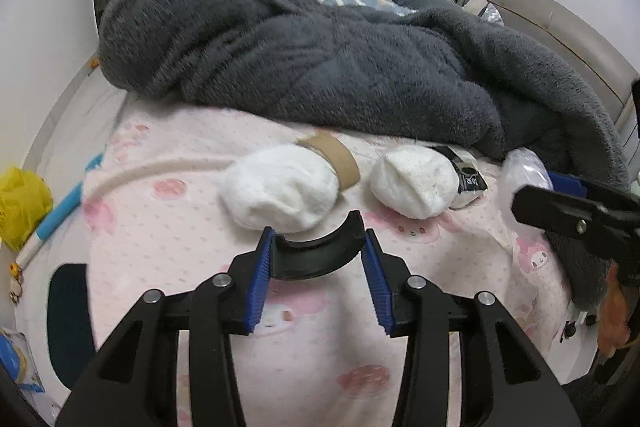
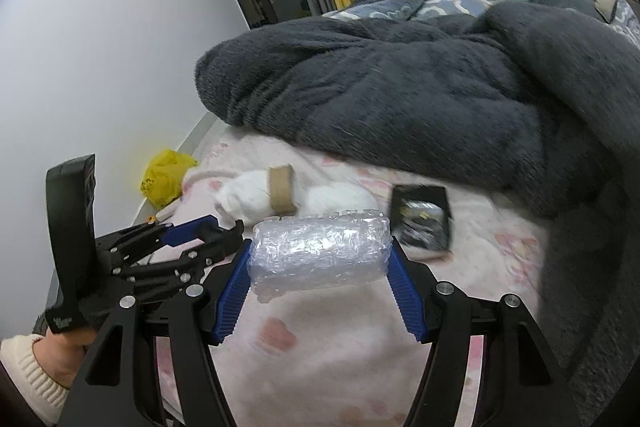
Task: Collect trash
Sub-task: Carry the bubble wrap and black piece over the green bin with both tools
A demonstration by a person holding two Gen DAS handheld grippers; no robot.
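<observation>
The right gripper point(image 2: 320, 259) squeezed a bubble wrap roll point(image 2: 320, 253) above the pink bed point(image 2: 320, 355). The left gripper point(image 1: 319, 259) pinched a curved black piece point(image 1: 316, 255). Two white fluffy balls point(image 1: 280, 187) and one cardboard ring point(image 1: 332, 157) lay ahead.

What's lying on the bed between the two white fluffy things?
Only bare pink sheet separates the left white fluffy thing from the right white fluffy thing in the left wrist view; the cardboard ring sits behind, against the left one.

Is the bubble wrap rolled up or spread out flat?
Rolled up. The bubble wrap forms a fat sideways tube, pinched at both ends between the right gripper fingers, above the pink bedsheet.
</observation>
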